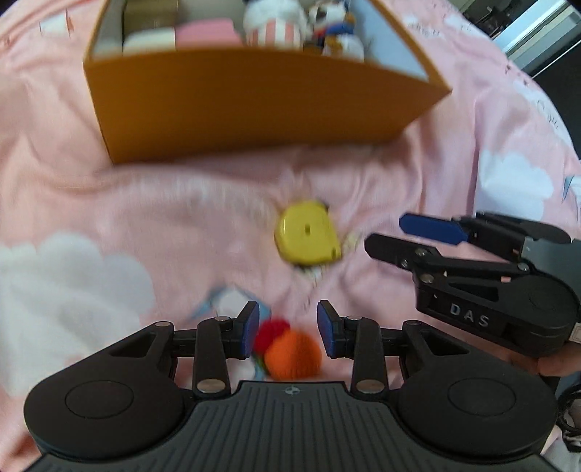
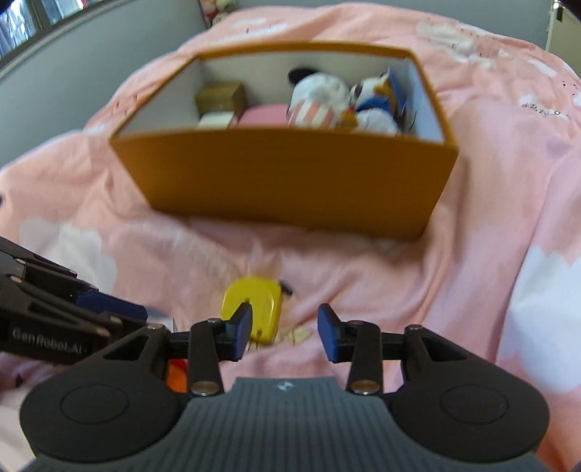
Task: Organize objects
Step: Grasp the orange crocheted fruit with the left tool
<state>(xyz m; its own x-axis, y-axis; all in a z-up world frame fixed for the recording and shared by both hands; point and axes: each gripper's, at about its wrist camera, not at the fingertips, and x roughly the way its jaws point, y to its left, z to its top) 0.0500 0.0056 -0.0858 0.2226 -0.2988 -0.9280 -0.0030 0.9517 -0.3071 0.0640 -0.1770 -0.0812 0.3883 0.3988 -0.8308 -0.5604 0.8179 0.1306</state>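
An orange box (image 1: 254,105) stands on the pink bedspread and holds plush toys (image 1: 276,25), a pink item and small boxes; it also shows in the right wrist view (image 2: 290,178). A yellow tape measure (image 1: 308,236) lies in front of the box, also seen in the right wrist view (image 2: 254,305). My left gripper (image 1: 288,332) is open above a red and orange pompom toy (image 1: 290,354), which lies between and below the fingers. My right gripper (image 2: 285,332) is open and empty, just right of the tape measure. It enters the left wrist view (image 1: 403,232) from the right.
The pink bedspread (image 2: 472,218) with white cloud prints is rumpled around the box. A grey wall (image 2: 72,72) and a window lie beyond the bed at the left. The left gripper (image 2: 109,312) enters the right wrist view from the left.
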